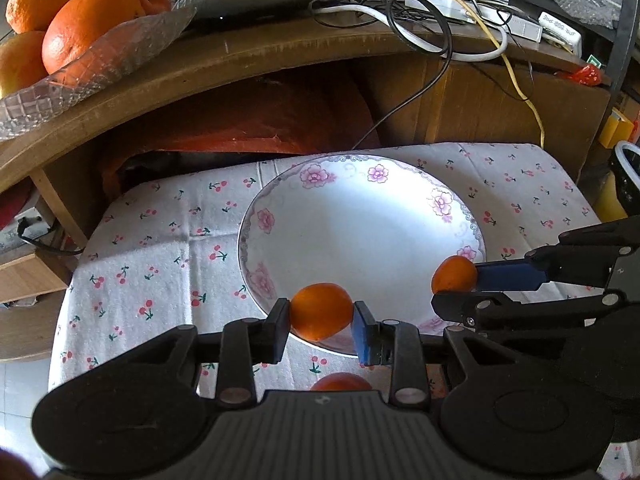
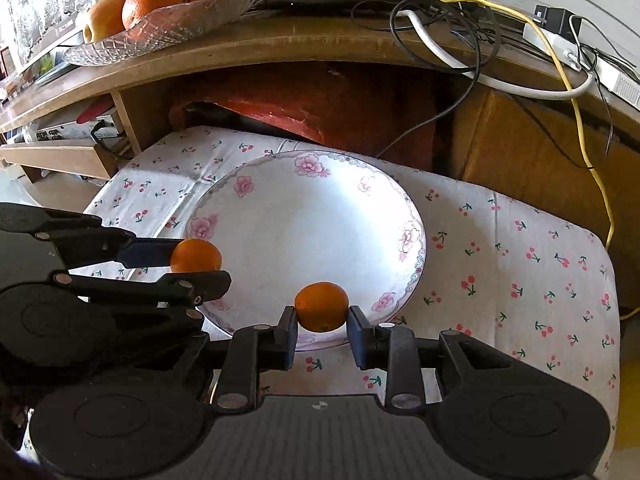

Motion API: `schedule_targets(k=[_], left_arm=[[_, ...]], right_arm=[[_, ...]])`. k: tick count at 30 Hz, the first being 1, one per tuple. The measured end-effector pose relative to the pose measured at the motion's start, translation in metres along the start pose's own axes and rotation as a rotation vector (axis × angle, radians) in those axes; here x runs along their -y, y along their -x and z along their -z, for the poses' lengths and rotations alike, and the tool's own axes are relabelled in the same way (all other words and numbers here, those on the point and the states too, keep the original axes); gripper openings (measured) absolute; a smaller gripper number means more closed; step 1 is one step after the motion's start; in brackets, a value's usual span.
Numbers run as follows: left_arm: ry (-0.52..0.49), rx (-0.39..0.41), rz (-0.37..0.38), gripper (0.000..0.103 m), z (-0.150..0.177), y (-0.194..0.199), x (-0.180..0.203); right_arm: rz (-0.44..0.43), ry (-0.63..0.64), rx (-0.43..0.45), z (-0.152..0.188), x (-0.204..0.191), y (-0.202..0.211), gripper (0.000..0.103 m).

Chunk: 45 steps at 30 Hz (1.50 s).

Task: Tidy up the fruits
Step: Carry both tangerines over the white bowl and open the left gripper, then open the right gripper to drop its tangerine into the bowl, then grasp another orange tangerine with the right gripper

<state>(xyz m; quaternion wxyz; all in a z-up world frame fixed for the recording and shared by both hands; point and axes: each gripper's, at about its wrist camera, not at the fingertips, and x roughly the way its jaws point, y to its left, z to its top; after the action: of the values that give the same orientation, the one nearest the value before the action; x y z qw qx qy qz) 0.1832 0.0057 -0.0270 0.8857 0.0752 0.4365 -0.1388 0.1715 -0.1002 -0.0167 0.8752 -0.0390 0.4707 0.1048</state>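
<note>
My left gripper (image 1: 321, 314) is shut on a small mandarin (image 1: 320, 304), held over the near rim of a white flowered plate (image 1: 264, 220). In the same view my right gripper (image 1: 456, 287) comes in from the right, shut on a second mandarin (image 1: 452, 272) above the plate's right rim. The right wrist view shows that right gripper (image 2: 322, 318) gripping its mandarin (image 2: 322, 302) over the plate's (image 2: 244, 186) near edge. There the left gripper (image 2: 197, 267) holds its own mandarin (image 2: 195, 254) at the plate's left rim. A third mandarin (image 1: 340, 382) lies half hidden below my left gripper.
The plate rests on a cherry-print cloth (image 1: 160, 240). Behind it a wooden shelf (image 1: 280, 52) carries a glass dish (image 1: 120, 60) of large oranges and a tangle of cables (image 1: 420, 12) with a power strip (image 2: 560, 46). A red bundle (image 1: 260, 120) fills the space under the shelf.
</note>
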Motion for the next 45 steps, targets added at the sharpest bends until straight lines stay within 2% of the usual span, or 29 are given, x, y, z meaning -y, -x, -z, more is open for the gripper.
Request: schedule_targets(k=[15,28,45], left_arm=[[0.026,-0.005,-0.010,0.048,-0.002,0.000,-0.002],[0.042,0.035,0.012,0.052,-0.002,0.015,-0.008],[-0.041,0.002,0.071,0.052,0.026,0.038,-0.001]], right_arm=[[0.009,-0.011,0.015,0.000,0.001,0.002,0.028],[0.007,-0.017,0.054,-0.001,-0.001,0.019,0.032],[0.000,-0.019,0.030,0.030,-0.004,0.043,0.034]])
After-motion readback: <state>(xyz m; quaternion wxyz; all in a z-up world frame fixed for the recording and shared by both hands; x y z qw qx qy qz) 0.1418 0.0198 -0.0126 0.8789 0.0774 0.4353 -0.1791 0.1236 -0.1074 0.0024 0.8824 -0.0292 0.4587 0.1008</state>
